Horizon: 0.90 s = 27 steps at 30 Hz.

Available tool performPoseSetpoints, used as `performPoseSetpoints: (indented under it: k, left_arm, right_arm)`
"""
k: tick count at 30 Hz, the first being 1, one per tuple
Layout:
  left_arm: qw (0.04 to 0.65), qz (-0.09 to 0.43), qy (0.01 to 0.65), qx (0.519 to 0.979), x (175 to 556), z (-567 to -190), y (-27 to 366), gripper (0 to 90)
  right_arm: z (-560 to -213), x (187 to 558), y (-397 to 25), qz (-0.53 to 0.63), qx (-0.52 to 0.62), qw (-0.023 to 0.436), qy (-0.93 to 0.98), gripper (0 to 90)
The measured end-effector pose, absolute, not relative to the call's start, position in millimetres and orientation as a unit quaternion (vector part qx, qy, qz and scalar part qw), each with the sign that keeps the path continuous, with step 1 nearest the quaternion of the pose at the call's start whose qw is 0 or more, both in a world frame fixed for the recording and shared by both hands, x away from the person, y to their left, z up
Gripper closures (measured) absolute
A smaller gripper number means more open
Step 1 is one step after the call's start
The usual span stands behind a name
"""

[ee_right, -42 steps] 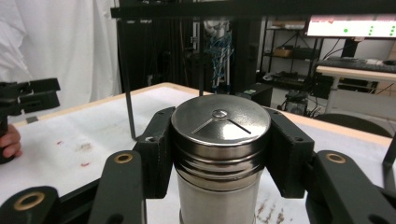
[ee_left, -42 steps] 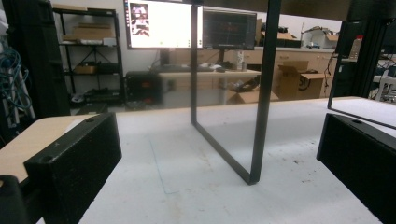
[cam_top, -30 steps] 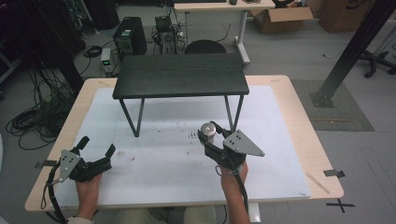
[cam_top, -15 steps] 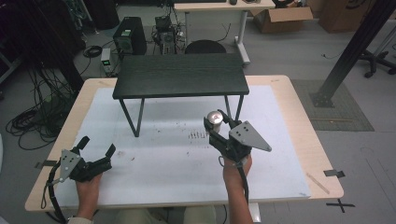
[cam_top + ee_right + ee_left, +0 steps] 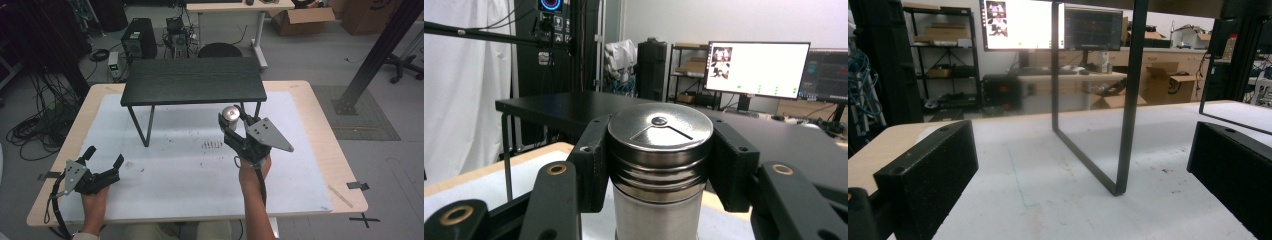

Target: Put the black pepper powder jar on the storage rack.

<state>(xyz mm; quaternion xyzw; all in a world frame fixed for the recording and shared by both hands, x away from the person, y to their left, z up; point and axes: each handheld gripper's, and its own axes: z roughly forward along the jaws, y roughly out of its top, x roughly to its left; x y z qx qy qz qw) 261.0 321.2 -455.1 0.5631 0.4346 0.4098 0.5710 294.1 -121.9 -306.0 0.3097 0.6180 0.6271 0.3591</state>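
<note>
**Metal shaker being carried up toward the black shelf**

While the left gripper [image 5: 102,169] is resting near the near-left corner of the white table mat [image 5: 180,165], its jaws are standing wide apart with nothing between them. Seen from the left gripper view, the two black jaws are framing a thin leg of the small black shelf [image 5: 1125,100] farther off.

The right gripper [image 5: 231,120] is gripping a round steel shaker [image 5: 230,113], its jaws clenched on either side just under the lid. From the right gripper view, the shaker [image 5: 659,160] is standing upright between the jaw pads, its lid level with the shelf top behind it.

Compared with a second ago, the right hand [image 5: 252,162] is sitting farther from the person and farther right, and the shaker is now overlapping the near edge of the shelf [image 5: 192,80] near its right leg, seen from above. The left gripper is lying where it did before.
</note>
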Motion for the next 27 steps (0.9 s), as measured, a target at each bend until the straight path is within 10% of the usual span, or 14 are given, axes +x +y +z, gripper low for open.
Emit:
performPoseSetpoints:
  k: [27]
  left_arm:
    - [0.571, 0.408, 0.436, 0.563, 261, -455, 322, 0.2]
  right_arm:
    - [-248, 329, -101, 0.643, 0.277, 0.371, 0.610, 49.0]
